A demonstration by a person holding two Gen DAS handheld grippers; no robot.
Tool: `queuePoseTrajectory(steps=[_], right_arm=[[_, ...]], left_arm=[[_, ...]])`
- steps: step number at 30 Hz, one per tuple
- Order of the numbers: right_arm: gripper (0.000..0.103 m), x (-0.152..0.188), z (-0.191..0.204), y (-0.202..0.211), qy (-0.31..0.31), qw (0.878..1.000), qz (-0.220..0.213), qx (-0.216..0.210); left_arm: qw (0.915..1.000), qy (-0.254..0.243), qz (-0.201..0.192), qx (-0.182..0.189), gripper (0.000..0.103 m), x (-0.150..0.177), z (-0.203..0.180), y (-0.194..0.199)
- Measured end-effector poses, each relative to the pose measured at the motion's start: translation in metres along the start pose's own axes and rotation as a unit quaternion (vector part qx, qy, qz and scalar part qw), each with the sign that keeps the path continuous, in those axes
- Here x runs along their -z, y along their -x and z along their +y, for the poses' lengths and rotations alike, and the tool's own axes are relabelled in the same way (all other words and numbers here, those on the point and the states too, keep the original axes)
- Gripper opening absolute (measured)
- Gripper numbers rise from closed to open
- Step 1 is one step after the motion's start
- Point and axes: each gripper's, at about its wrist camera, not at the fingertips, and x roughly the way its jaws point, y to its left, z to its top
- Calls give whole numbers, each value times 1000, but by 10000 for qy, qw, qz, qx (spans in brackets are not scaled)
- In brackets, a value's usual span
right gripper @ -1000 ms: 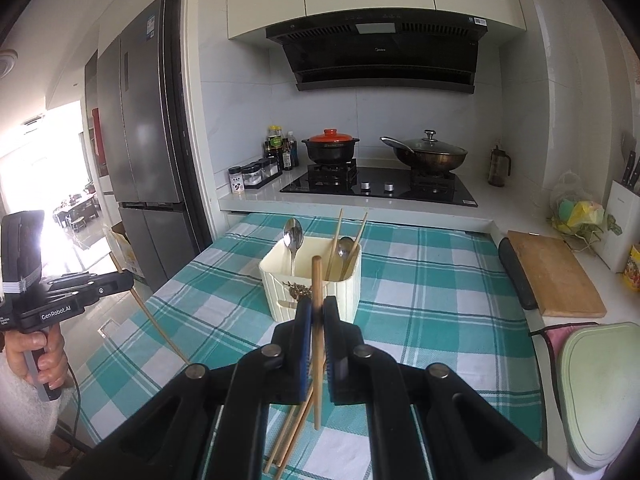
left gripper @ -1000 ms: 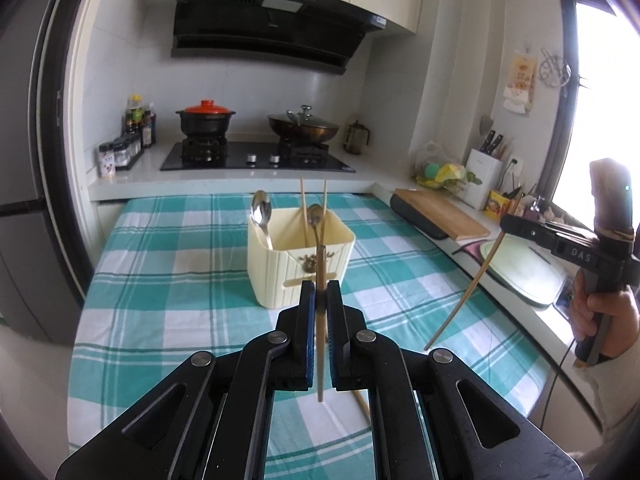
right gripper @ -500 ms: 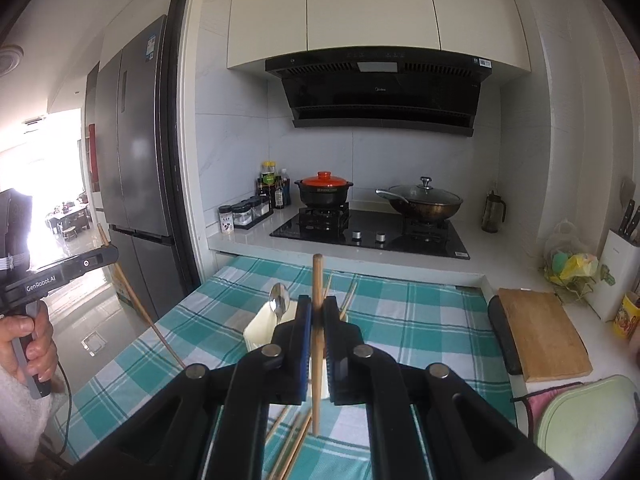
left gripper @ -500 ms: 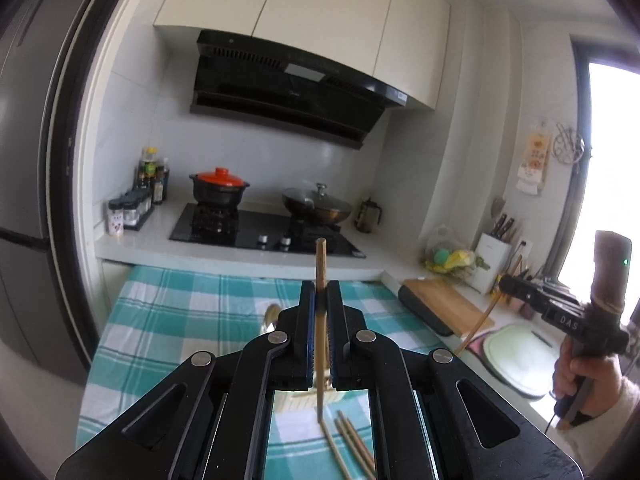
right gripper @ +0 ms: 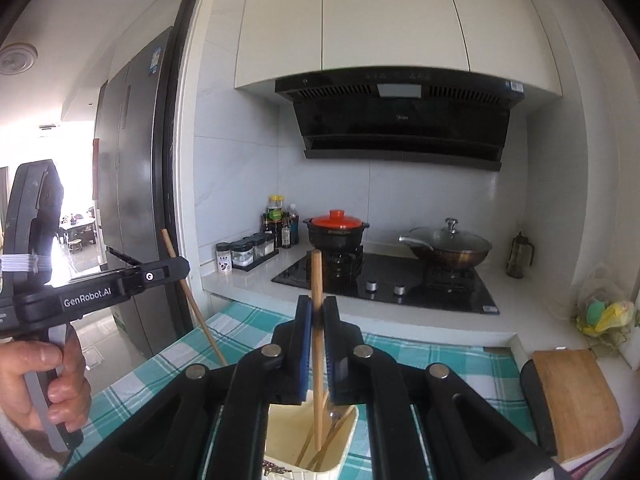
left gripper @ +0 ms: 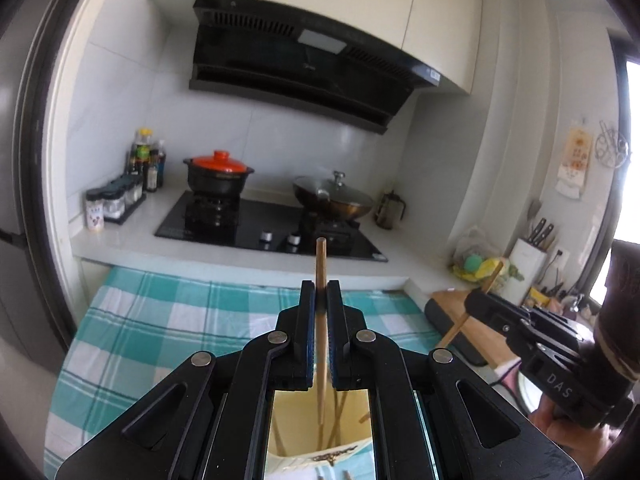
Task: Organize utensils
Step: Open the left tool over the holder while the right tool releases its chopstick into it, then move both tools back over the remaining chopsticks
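Above the cream ribbed plastic holder (right gripper: pixel 308 436) at six o'clock, both grippers (left gripper: pixel 319 300) (right gripper: pixel 317 312) pinch stiff, light, slippery wooden chopsticks (left gripper: pixel 320 264) (right gripper: pixel 317 276) near their tops.

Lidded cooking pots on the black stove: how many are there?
2. The black clay pot with the orange lid sits on the left burner; the bronze wok with the glass lid sits on the right burner.

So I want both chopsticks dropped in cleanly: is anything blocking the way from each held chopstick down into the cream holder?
Nothing visible blocks either. The left gripper holds its chopstick over the open holder; the right gripper holds its chopstick likewise. Only chopsticks already inside lean there.
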Motion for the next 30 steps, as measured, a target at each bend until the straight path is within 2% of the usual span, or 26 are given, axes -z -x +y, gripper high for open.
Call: queuePoseTrajectory(steps=[4,6,8,10,14,15,17,18,19,21,23,24,25,28,30], right_arm=[[6,21,-9,-48,-169,9965,788,-208],[6,34,-17,-75,-358,9908,1284,-237],[6,48,-26,-100,-616,9828,1728,-218],[6,58,-35,-117,-811,9765,1988,-203],[9,70,-49,-130,-1164,9718,2038,-243],[10,70,-52,-131,-1288,9715,1972,-267],[22,69,-59,-124,-1543,9710,1793,-363],[35,69,-61,-116,-1628,9712,1697,-382],[41,67,-61,-106,-1646,9722,1623,-373],[42,69,-60,-86,-1505,9748,1611,-342],[45,75,-58,-64,-1274,9767,1710,-229],[50,83,-56,-52,-1158,9765,1814,-151],[55,93,-55,-40,-1051,9755,1932,-87],[56,140,-49,-9,-818,9658,2460,99],[56,178,-40,10,-640,9576,2801,236]], left_arm=[[9974,-171,694,-57,4,18,-1,-46],[9929,-216,1168,-80,4,29,-2,-71],[9894,-221,1430,-87,4,38,-2,-90],[9868,-250,1593,-119,4,46,-4,-102],[9838,-193,1777,-137,5,53,-6,-114],[9837,-164,1784,-142,9,54,-5,-114],[9837,-131,1787,-121,29,56,-2,-105],[9840,-160,1771,-149,44,57,0,-98],[9842,-229,1745,-175,51,59,2,-86],[9828,-440,1783,-193,57,65,5,-65],[9782,-623,1969,-232,70,79,8,-39],[9741,-698,2141,-210,78,90,9,-28],[9693,-768,2331,-165,82,104,11,-18],[9525,-951,2885,-198,83,159,12,11],[9464,-965,3070,-258,83,196,13,27]])
